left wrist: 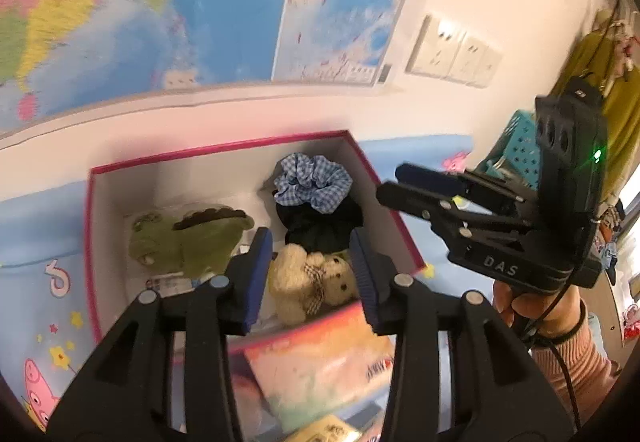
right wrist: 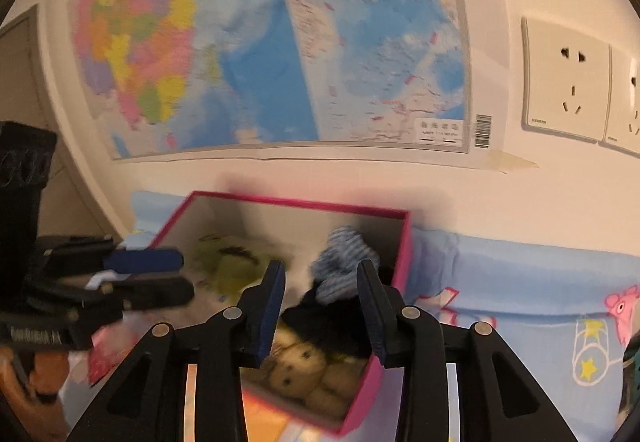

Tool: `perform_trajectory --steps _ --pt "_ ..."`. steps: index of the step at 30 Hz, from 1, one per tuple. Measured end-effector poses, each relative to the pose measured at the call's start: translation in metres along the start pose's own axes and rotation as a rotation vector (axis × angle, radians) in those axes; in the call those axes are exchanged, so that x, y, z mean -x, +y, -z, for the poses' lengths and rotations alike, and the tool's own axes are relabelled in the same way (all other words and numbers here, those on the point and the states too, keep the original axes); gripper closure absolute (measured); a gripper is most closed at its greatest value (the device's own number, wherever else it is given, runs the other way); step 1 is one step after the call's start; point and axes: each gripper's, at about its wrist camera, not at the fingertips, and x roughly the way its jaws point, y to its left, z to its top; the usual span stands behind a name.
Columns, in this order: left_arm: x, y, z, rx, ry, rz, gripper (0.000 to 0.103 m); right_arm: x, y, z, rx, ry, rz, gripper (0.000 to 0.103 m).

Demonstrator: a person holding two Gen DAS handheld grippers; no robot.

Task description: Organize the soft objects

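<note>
- The box [left wrist: 394, 220], pink-rimmed with pale walls, sits on a blue cartoon sheet [left wrist: 38, 226] against the wall, under a map [left wrist: 160, 10].
- Inside it lie four soft things: a green plush [left wrist: 180, 238] at the left, a blue checked scrunchie [left wrist: 312, 182] at the back right resting on a dark scrunchie [left wrist: 324, 226], and a beige bear [left wrist: 316, 284] nearest the front.
- The left gripper [left wrist: 312, 262] hovers over the box's front edge, its jaws spread with nothing between them (the bear shows through the gap below).
- The right gripper [right wrist: 322, 296] also stands spread and empty, above the right side of the box [right wrist: 404, 242]; the blue scrunchie [right wrist: 340, 270] and bear [right wrist: 296, 362] lie beneath it.
- From the left wrist view the right gripper [left wrist: 418, 188] appears at the right of the box, held in a hand [left wrist: 532, 306] with a pink sleeve.
- A colourful packet [left wrist: 320, 362] lies just before the box, touching the bear's side.
- Two wall sockets [right wrist: 568, 82] sit right of the map [right wrist: 280, 42].
</note>
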Motion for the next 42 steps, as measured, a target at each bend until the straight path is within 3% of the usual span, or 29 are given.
perform_trajectory --steps 9,16,33,42 --pt "0.053 0.021 0.050 0.023 -0.068 0.037 0.059 0.034 0.041 0.039 0.051 0.022 -0.194 0.064" --pt "0.067 0.038 0.095 0.078 -0.061 0.043 0.059 0.035 0.063 0.072 0.038 0.062 -0.258 0.059" --pt "0.062 0.075 0.189 0.213 0.046 0.011 0.059 0.020 0.105 0.137 -0.012 0.203 -0.364 0.059" --pt "0.050 0.057 0.217 0.193 0.112 0.066 0.059 0.011 0.101 0.154 -0.064 0.253 -0.337 0.059"
